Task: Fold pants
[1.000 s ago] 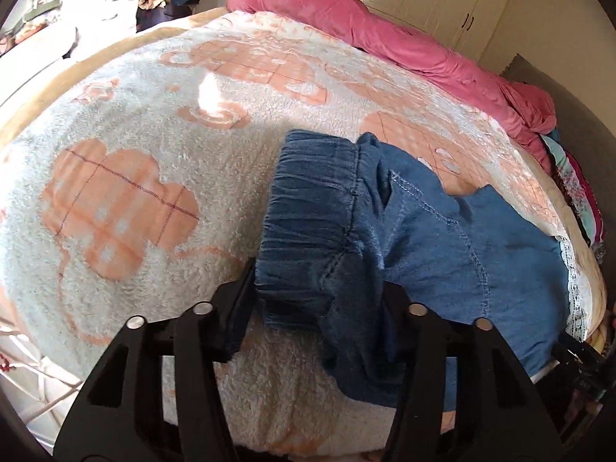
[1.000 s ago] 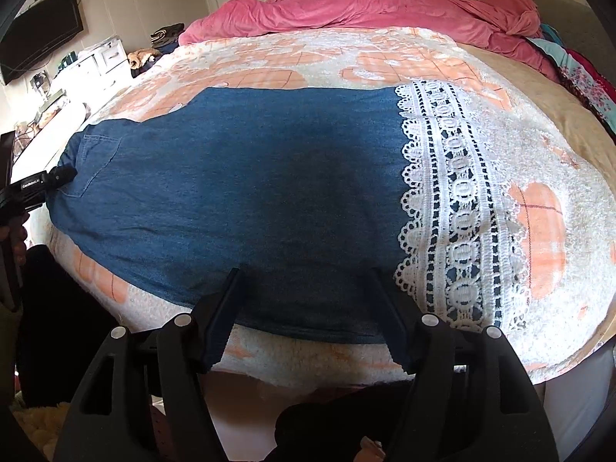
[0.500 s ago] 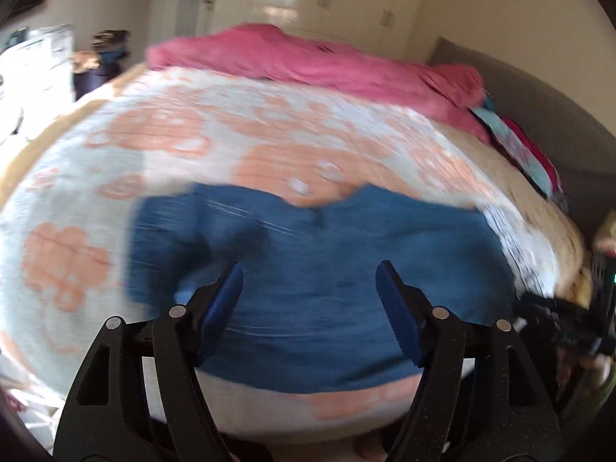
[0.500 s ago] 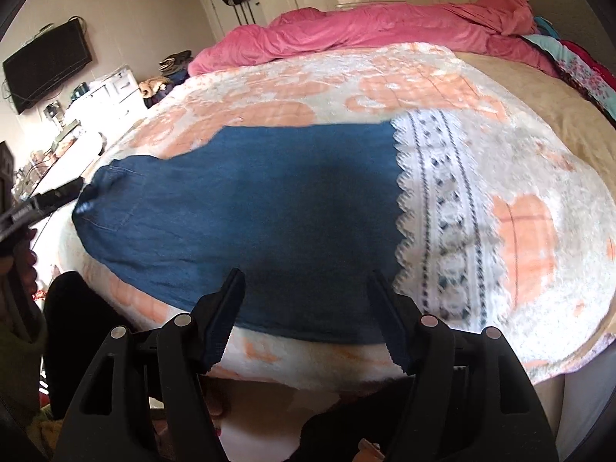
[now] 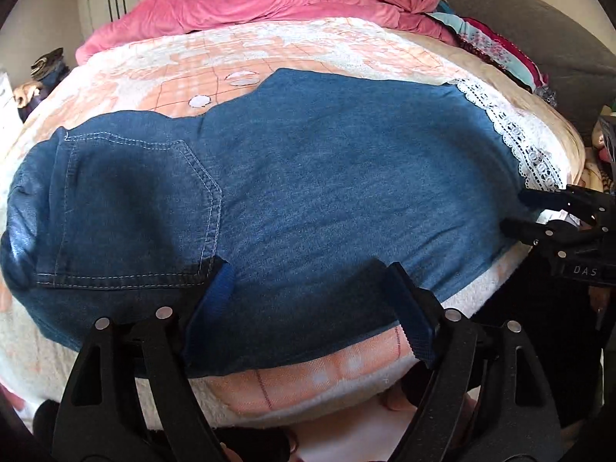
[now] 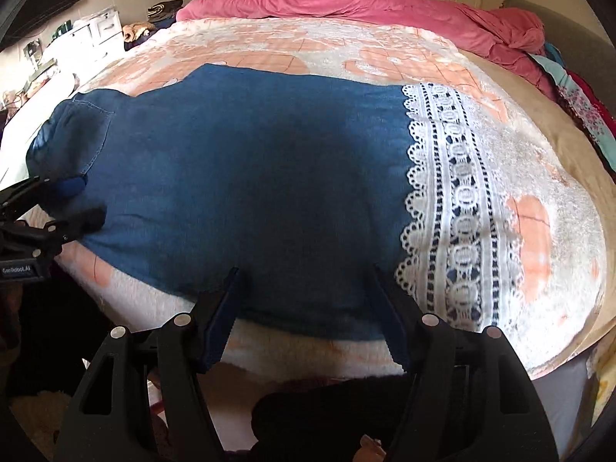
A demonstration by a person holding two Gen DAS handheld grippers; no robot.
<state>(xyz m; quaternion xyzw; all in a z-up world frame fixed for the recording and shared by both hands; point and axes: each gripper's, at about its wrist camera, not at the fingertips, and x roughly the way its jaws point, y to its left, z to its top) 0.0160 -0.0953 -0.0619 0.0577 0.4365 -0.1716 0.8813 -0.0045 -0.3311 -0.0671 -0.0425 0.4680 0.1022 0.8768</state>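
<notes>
Denim pants point(image 5: 327, 177) lying flat across fleece blanket point(image 5: 308, 50) near bed's front edge, lace hem point(image 6: 454, 208) rightward. Left gripper point(image 5: 308, 292) opening above denim, gripping nothing. Right gripper point(image 6: 308, 300) spread wide, empty.

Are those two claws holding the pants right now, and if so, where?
Nothing is held. The pants lie flat on the bed; the left claw is opening above their near edge, and the right claw hovers open.
</notes>
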